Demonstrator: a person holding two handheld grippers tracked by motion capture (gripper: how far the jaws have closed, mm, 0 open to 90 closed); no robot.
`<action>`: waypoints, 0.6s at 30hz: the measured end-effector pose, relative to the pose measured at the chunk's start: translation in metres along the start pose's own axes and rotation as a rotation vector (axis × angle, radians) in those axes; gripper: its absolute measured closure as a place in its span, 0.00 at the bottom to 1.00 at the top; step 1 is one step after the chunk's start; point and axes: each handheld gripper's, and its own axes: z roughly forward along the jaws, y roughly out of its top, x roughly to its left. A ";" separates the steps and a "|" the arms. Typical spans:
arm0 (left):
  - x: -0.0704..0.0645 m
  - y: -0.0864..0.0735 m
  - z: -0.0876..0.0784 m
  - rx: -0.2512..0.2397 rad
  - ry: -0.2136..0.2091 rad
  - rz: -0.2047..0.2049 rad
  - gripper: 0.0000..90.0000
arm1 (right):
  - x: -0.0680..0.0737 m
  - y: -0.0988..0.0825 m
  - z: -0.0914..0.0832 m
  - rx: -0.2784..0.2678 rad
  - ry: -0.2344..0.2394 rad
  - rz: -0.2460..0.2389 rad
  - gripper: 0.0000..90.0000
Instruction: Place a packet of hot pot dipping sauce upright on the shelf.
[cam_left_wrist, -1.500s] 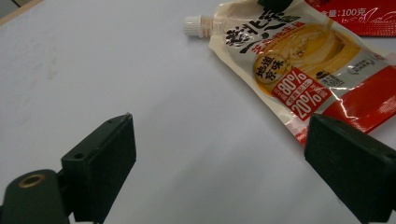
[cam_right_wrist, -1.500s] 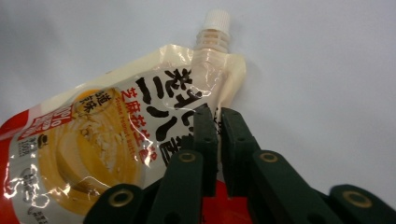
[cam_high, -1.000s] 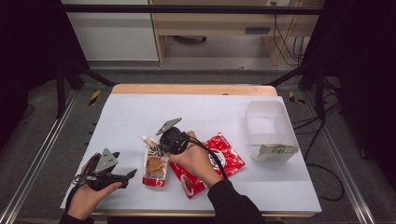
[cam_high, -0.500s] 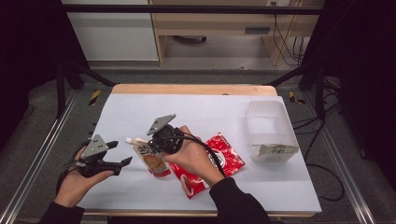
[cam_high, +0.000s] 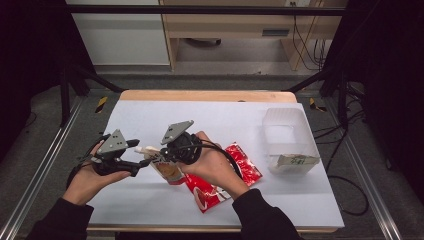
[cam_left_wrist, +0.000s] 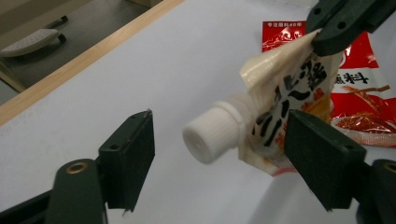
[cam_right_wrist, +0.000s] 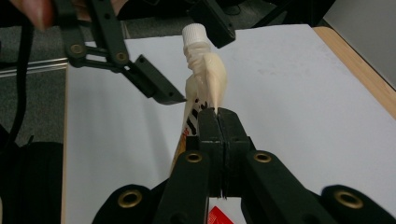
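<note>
Left gripper view: the left tool (cam_left_wrist: 219, 163) stands open, its black jaws either side of the white screw cap (cam_left_wrist: 212, 135) of a soft cream spouted pouch with black lettering (cam_left_wrist: 285, 100), touching neither.
Right tool (cam_right_wrist: 218, 116): clamped on the pouch's upper corner, holding it clear of the white desk (cam_high: 240, 120).
Handling: likely light, its film limp and slick, so the stiff cap and neck are the surest hold.
Right gripper view: jaws pressed flat together on the film.
High view: red printed packet (cam_high: 225, 180) beneath the right hand; clear plastic tub (cam_high: 290, 135) well beyond it.
</note>
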 end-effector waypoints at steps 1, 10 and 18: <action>0.000 0.000 0.000 0.000 0.000 0.000 0.32 | 0.000 0.000 -0.001 -0.001 0.000 -0.001 1.00; 0.000 0.010 0.002 0.016 -0.070 0.015 0.61 | -0.001 0.000 -0.008 0.001 -0.007 -0.009 1.00; -0.002 0.015 0.003 -0.020 -0.118 -0.018 0.74 | -0.008 -0.006 -0.015 -0.003 -0.028 0.017 1.00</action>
